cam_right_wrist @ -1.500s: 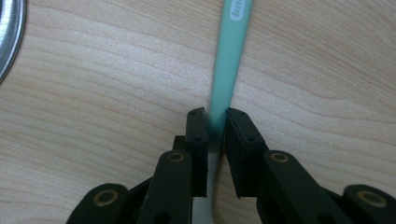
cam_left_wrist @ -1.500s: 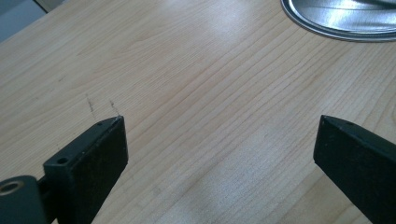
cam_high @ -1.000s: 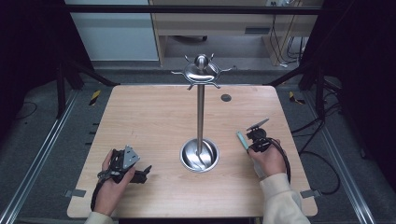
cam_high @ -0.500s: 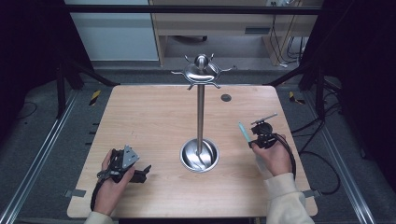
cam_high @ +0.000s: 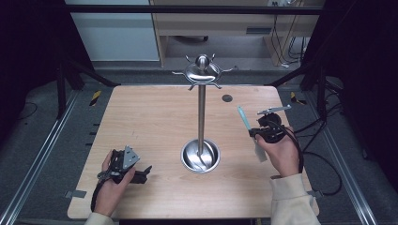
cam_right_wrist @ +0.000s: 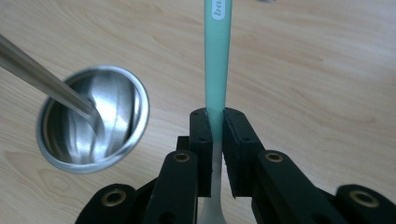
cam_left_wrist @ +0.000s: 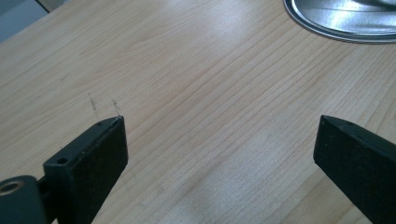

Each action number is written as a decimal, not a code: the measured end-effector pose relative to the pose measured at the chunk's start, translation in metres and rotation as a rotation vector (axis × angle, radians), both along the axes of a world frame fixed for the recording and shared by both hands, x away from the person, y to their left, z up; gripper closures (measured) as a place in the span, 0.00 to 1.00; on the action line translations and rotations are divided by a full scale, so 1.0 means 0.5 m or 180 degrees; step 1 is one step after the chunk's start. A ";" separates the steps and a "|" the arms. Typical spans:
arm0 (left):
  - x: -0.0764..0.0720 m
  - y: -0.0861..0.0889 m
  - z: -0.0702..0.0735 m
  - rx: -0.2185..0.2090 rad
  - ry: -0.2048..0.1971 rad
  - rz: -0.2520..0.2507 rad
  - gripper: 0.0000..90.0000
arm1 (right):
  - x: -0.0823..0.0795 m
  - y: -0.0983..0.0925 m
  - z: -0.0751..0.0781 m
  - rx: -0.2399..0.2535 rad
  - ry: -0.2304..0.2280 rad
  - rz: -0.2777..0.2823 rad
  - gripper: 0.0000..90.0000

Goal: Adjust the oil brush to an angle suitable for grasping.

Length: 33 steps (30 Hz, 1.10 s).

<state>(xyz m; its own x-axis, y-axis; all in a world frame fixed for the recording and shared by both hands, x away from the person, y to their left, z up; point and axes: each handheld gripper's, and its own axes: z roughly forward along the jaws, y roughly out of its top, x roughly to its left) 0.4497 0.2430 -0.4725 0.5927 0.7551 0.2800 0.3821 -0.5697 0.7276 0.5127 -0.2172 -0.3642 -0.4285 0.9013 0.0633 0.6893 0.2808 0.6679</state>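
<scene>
Surface, high view: pale wooden surface (cam_high: pixel 155 122) on a metal frame, dark grey floor around it, a light cabinet and cables at the back.
Stand, high view: steel stand (cam_high: pixel 201 112) upright near the middle of the surface, thin pole rising from a round dish base to a domed top with short hooks.
Small mark, high view: dark round spot (cam_high: pixel 227 98) on the surface, behind and right of the pole.
Left hand-held gripper, high view: left hand-held gripper (cam_high: pixel 126 166) lying low at the front left of the surface, in the person's left hand (cam_high: pixel 110 185), well apart from the stand.
Right hand-held gripper, high view: right hand-held gripper (cam_high: pixel 263 133) raised over the right side of the surface, in the right hand (cam_high: pixel 281 152); a mint-green utensil (cam_high: pixel 243 118) sticks up and back from it, its pale lower end showing beside the hand.
Left hand-held gripper view: jaws released, standing wide apart with bare wood between them; rim of the stand's base (cam_left_wrist: pixel 327 32) at the top right.
Right hand-held gripper view: jaws clenched on the utensil's (cam_right_wrist: pixel 217 65) green handle, which runs straight up out of the top edge; a pale end shows below the pads; dish base (cam_right_wrist: pixel 93 123) and slanting pole to the left, beneath the gripper.
</scene>
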 end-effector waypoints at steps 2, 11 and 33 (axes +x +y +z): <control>0.000 -0.001 0.000 0.0004 -0.0001 -0.0005 0.03 | -0.007 0.003 0.016 0.0029 -0.0079 0.0051 0.92; 0.000 0.000 0.000 0.0004 -0.0002 0.0000 0.03 | -0.030 0.014 0.061 0.0189 -0.0395 0.0207 0.92; -0.001 0.000 0.001 0.0000 -0.0007 0.0002 0.03 | -0.081 0.004 0.138 0.0618 -0.1032 0.0381 0.92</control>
<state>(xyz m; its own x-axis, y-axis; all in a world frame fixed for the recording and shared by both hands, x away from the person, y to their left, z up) 0.4491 0.2432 -0.4720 0.5916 0.7556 0.2813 0.3808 -0.5694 0.7285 0.4724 -0.2150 -0.2950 -0.5556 0.8284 0.0717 0.4039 0.1935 0.8941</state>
